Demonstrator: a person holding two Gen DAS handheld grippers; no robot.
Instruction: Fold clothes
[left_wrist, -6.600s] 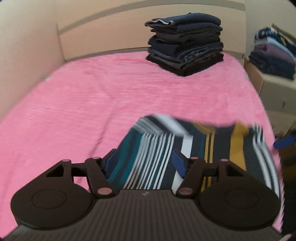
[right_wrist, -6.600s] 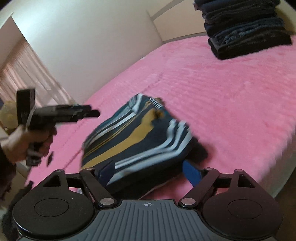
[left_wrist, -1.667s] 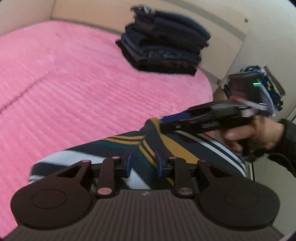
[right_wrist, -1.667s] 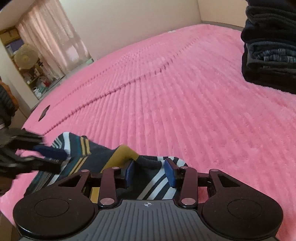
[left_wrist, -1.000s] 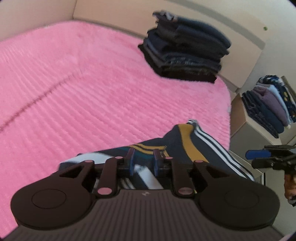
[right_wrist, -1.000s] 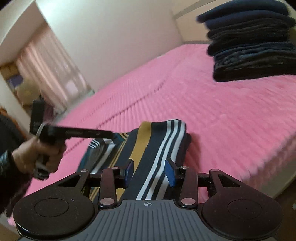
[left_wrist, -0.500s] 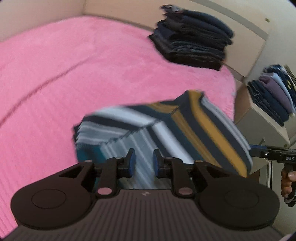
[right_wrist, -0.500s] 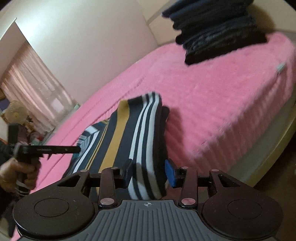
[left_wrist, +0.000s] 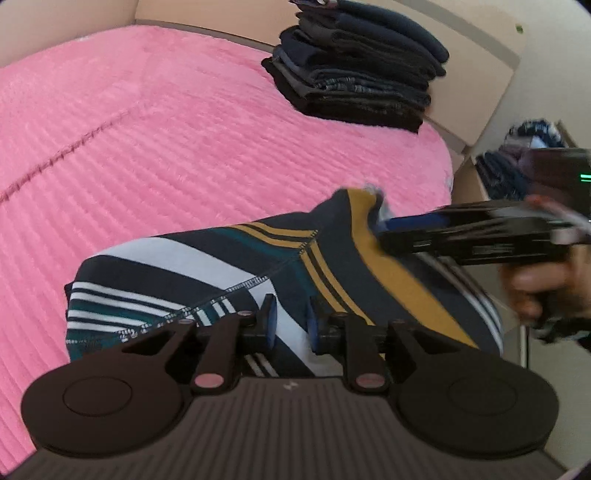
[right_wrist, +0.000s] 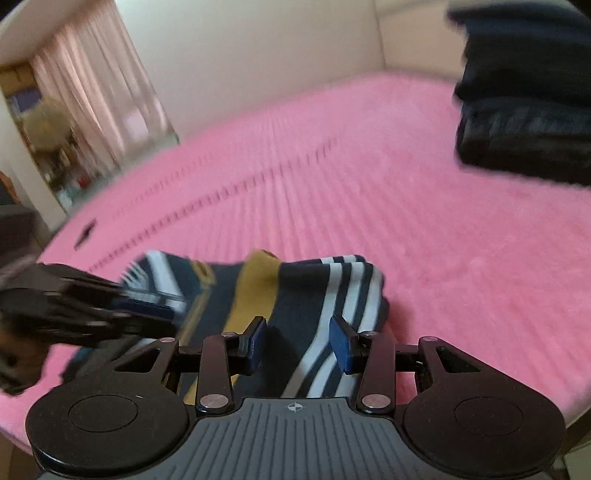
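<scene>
Striped shirt (left_wrist: 280, 266) lies folded near the edge of the pink bed (left_wrist: 166, 129), and both tools are at it. At the left gripper (left_wrist: 290, 323) the jaws stand narrow, with a slim gap showing between the blue pads (left_wrist: 271, 321); cloth lies under and between them, but I cannot tell whether they pinch it. At the right gripper (right_wrist: 297, 343) the jaws stand partly apart over the striped fold, and whether they press on it is not clear either (this view is blurred). In the left view the right tool reaches the mustard corner (left_wrist: 364, 199) from the side, probably to lift or square that end while the left steadies the near edge. Farther back, a stack of dark folded clothes (left_wrist: 354, 70) sits by the headboard (left_wrist: 476, 74), likely where this shirt goes.
</scene>
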